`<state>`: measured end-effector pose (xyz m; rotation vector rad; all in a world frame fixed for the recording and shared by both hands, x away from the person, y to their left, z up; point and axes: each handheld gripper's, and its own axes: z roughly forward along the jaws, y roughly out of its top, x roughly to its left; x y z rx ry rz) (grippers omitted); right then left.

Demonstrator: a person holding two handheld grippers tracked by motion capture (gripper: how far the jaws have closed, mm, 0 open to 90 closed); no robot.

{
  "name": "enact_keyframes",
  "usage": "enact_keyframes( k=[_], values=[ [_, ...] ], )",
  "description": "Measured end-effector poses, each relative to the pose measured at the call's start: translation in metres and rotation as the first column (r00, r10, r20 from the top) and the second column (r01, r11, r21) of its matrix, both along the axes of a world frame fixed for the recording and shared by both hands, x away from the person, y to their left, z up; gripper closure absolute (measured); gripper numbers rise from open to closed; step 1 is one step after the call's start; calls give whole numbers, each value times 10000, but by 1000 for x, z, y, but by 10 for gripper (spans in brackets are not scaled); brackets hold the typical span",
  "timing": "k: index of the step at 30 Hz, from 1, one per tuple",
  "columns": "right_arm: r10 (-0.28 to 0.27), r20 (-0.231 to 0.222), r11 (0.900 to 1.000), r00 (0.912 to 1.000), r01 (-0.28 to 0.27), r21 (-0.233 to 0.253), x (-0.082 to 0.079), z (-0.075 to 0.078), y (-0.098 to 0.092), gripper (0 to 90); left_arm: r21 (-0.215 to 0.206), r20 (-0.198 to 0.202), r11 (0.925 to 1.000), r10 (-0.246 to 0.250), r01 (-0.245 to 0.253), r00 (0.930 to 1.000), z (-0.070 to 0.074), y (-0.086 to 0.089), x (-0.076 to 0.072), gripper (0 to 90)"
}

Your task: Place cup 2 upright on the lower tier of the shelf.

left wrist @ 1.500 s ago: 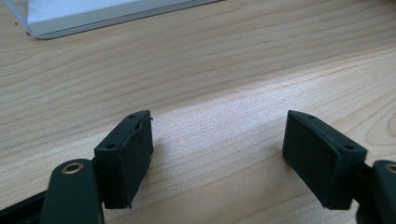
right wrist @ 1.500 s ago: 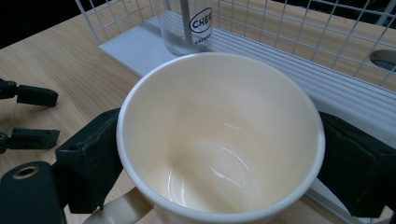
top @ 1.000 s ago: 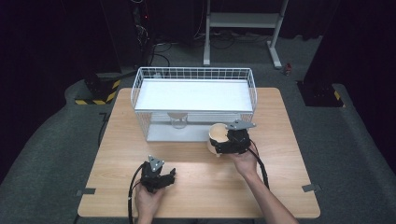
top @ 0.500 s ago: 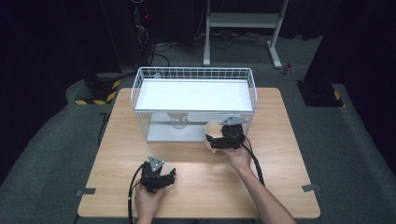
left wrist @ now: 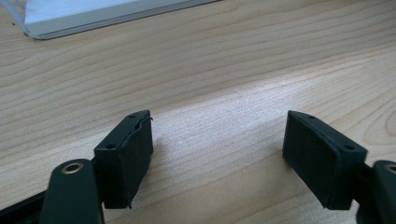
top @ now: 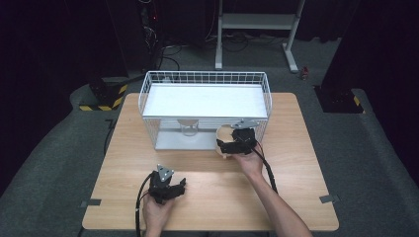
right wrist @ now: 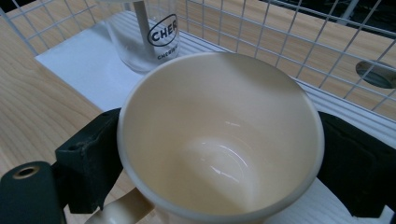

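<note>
Right gripper [top: 232, 143]: jaws closed on a cream mug [right wrist: 219, 140], one black pad against each side of the mug wall. The mug's mouth faces the gripper camera, its interior is empty, and its handle points toward the bottom of the right gripper view. In the high view the mug [top: 225, 140] is held at the open front of the white wire basket [top: 148, 106], near that basket's right front corner.

Surroundings: a clear glass [right wrist: 142, 35] with an oval printed label stands on the basket's white floor sheet, just beyond the mug; in the high view the glass [top: 188, 129] is left of the mug, near the middle of the basket's front edge. The basket's wire side runs close behind and to the right of the mug.

Left gripper [top: 168, 186]: jaws spread wide, holding nothing, resting low over the bare wooden table [top: 296, 128] near its front edge, well apart from the basket.
</note>
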<state>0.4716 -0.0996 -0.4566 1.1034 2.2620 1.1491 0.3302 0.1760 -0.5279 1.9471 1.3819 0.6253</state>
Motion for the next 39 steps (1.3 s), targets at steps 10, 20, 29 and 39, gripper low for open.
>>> enact_keyframes(
  k=[10, 20, 29, 39],
  values=[
    [-55, 366, 9999, 9993, 60, -120, 5, -4, 2, 94, 16, 2, 10000, -25, 25, 10000, 0, 0, 0, 245],
    [-76, 478, 9997, 9988, 65, 233, 6, -7, 1, 85, 2, -2, 10000, -16, 16, 10000, 0, 0, 0, 245],
    [-143, 458, 9992, 9988, 126, 376, 5, -6, 0, 83, 17, 1, 10000, -26, 26, 10000, 0, 0, 0, 246],
    [-289, 783, 9974, 9965, 236, 679, 1, 0, -1, 83, 23, 2, 10000, -31, 31, 10000, 0, 0, 0, 246]
  ],
)
